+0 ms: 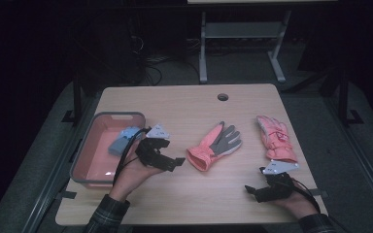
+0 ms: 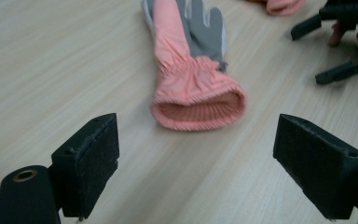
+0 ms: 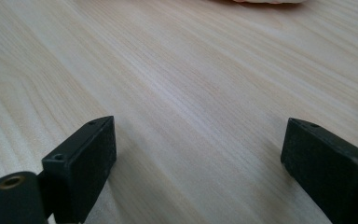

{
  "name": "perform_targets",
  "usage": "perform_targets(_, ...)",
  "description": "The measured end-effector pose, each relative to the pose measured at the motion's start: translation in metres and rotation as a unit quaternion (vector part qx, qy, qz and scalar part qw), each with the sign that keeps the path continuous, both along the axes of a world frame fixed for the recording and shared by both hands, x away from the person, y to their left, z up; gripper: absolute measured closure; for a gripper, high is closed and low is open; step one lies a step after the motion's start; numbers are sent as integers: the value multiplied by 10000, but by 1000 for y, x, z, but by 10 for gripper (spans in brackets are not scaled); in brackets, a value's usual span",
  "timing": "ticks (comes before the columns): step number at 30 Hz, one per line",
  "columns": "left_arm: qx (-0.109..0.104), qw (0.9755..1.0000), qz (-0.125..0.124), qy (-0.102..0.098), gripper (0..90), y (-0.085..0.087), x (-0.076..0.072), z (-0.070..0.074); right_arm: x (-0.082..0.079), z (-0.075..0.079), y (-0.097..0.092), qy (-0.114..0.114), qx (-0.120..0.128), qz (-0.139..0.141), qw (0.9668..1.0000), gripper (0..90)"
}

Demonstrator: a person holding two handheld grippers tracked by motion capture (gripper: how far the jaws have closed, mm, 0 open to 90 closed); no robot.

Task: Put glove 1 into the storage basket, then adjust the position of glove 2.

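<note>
Nearest to me in the high view are my two forearms, in plaid sleeves (image 1: 108,213), coming up from the bottom edge. My left gripper (image 1: 167,158) sits over the wooden table (image 1: 184,104) just right of the pink bin (image 1: 93,153), its jaws pointing right toward the middle glove. In the left gripper view the jaws stand wide apart with nothing between them, and the table surface shows through the gap.

That pink and grey glove (image 2: 193,79) lies flat near the table's centre. Its ribbed cuff opening faces my left gripper, and its fingers point away and up the table. The glove is close ahead of the jaws but apart from them.

My right gripper (image 1: 257,190) rests low near the table's front right corner, jaws pointing left. In the right gripper view they are spread wide as well, empty, with bare wood grain between them. From the left gripper view I can see the right gripper's black jaws at the upper right, separated.

A second pink glove (image 1: 276,138) lies just beyond my right gripper, fingers pointing to the far edge, well apart from the first glove. A blue object (image 1: 124,140) lies inside the bin near its right wall; I cannot tell what it is. A round cable hole (image 1: 222,96) sits near the far edge of the table.
</note>
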State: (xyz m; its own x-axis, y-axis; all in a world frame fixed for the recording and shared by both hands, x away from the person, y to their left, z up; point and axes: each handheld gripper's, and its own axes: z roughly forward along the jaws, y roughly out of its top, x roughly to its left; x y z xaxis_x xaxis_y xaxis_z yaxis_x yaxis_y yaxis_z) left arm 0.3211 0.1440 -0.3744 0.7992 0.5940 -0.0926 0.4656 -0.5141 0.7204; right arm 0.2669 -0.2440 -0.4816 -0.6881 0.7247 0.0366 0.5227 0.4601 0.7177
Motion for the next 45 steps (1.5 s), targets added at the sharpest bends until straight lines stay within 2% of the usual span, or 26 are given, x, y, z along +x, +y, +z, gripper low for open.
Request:
perform_targets(5, 54, 9999, -127, 55, 140, -10, -15, -24, 0, 0, 0, 7, 2, -2, 10000, 99)
perform_targets(6, 136, 9997, -199, 15, 140, -9, -17, -28, 0, 0, 0, 6, -1, -6, 10000, 99)
perform_targets(13, 381, 9990, -233, 19, 139, -9, -31, -55, 0, 0, 0, 15, -8, 33, 10000, 89)
perform_targets(17, 616, 9976, -306, -11, 139, -9, -38, -67, 0, 0, 0, 23, -15, 36, 10000, 88)
perform_targets(20, 661, 9974, -295, -53, 139, -9, -42, -74, 0, 1, 0, 29, -36, 34, 10000, 93)
perform_targets(24, 684, 9973, -278, -58, 139, -7, -44, -82, 0, 3, 1, 8, -99, 8, 9999, 152)
perform_targets(27, 672, 9974, -267, 11, 139, -5, -45, -87, 0, 7, 2, 14, -92, 0, 10000, 232)
perform_targets(30, 675, 9974, -246, 32, 139, -4, -46, -93, 1, 13, 4, -2, 27, 1, 10000, 323)
perform_targets(33, 620, 9977, -241, -101, 133, -1, -47, -95, 4, 21, 8, -65, 168, 46, 9998, 453)
perform_targets(38, 313, 9983, -349, -345, 126, 7, -49, -102, 14, 31, 19, -68, 314, 186, 9993, 703)
perform_targets(42, 305, 9982, -371, -365, 126, 9, -50, -102, 22, 39, 30, -8, 395, 281, 9988, 889)
perform_targets(45, 318, 9982, -371, -355, 126, 9, -50, -102, 30, 45, 39, 24, 543, 319, 9980, 899)
